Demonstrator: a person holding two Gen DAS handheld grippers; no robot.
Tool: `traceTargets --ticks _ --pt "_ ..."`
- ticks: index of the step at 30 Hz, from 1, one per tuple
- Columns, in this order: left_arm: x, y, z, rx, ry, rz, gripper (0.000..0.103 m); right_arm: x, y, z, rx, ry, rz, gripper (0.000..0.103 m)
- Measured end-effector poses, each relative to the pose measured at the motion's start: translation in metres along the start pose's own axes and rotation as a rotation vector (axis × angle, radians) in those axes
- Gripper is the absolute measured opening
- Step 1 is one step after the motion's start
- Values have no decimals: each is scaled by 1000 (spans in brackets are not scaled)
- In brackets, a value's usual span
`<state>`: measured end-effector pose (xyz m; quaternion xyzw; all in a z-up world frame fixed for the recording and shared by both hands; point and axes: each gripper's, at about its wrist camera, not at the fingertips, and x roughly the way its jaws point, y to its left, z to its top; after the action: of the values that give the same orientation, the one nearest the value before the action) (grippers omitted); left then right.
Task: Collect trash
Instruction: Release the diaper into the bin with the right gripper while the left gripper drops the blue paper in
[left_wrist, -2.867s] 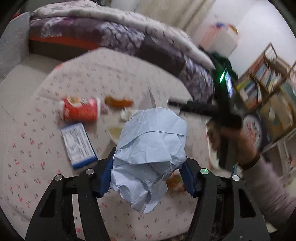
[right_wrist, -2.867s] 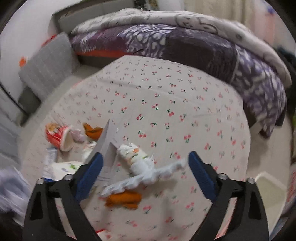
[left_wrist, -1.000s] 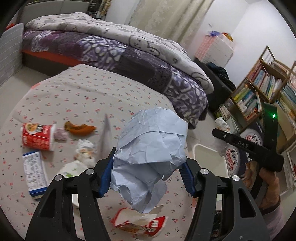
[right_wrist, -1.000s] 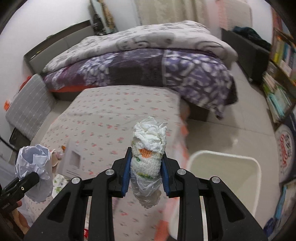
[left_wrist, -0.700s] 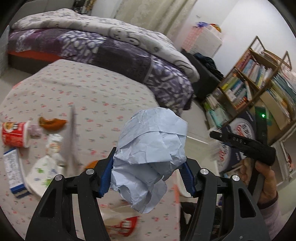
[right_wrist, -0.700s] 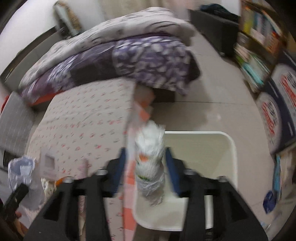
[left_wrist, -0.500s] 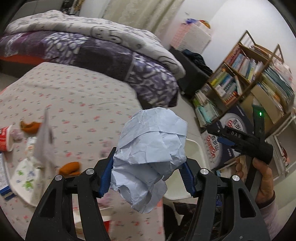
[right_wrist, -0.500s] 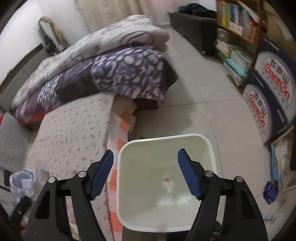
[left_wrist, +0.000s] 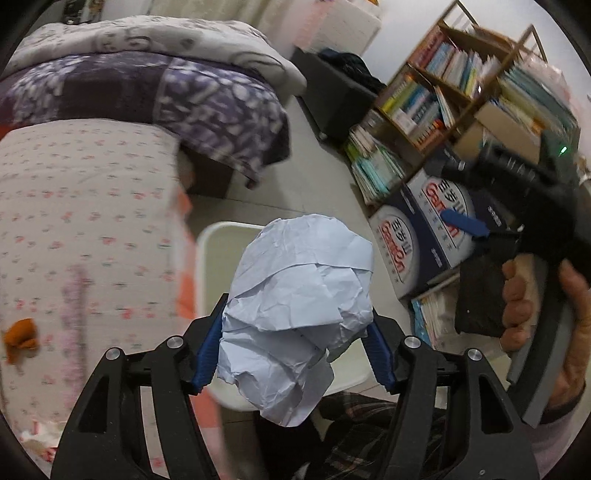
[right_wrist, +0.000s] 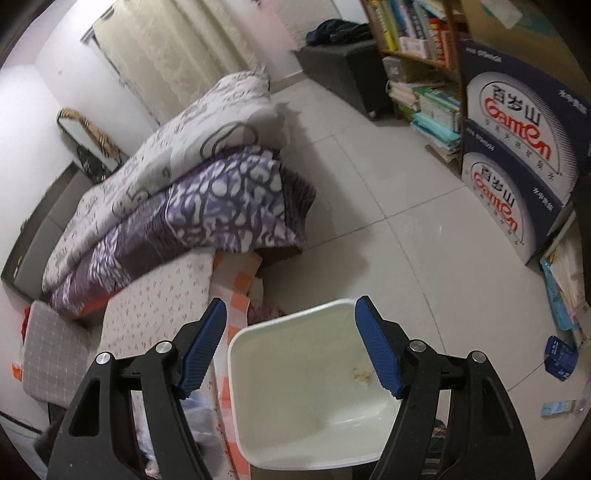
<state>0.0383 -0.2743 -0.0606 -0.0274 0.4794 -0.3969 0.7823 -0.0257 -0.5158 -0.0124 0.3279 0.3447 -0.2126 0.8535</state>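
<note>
A crumpled pale blue paper ball (left_wrist: 295, 314) sits between the blue pads of my left gripper (left_wrist: 295, 332). The jaws are opening, and the pads still touch the ball's sides. It hangs over the white trash bin (left_wrist: 218, 240) on the floor beside the bed. My right gripper (right_wrist: 291, 314) is open with nothing between its fingers, above the same bin (right_wrist: 236, 350). A small scrap (right_wrist: 362, 376) lies inside the bin. In the left wrist view a hand (left_wrist: 517, 306) holds the right gripper's handle at the right.
The bed with the cherry-print sheet (left_wrist: 81, 221) and purple quilt (right_wrist: 221, 206) lies left of the bin; an orange peel (left_wrist: 18, 338) rests on it. A bookshelf (left_wrist: 461, 85) and printed boxes (right_wrist: 517, 155) stand to the right. A small blue box (right_wrist: 559, 356) lies on the tiles.
The right gripper opened and dropped the white tissue wad into the bin, then rolled. The left gripper carried the paper ball from over the bed to over the bin.
</note>
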Motion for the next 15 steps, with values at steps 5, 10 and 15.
traceTargets --ticks 5,10,15 --pt "29 -33 8 19 22 -42 74 -10 -17 9 38 -43 -11 71" --pt "31 -46 12 44 21 -23 84 -19 -21 12 41 -83 -27 71" --pt "11 -32 11 65 -18 51 91 -23 -5 5 -5 -107 -30 81"
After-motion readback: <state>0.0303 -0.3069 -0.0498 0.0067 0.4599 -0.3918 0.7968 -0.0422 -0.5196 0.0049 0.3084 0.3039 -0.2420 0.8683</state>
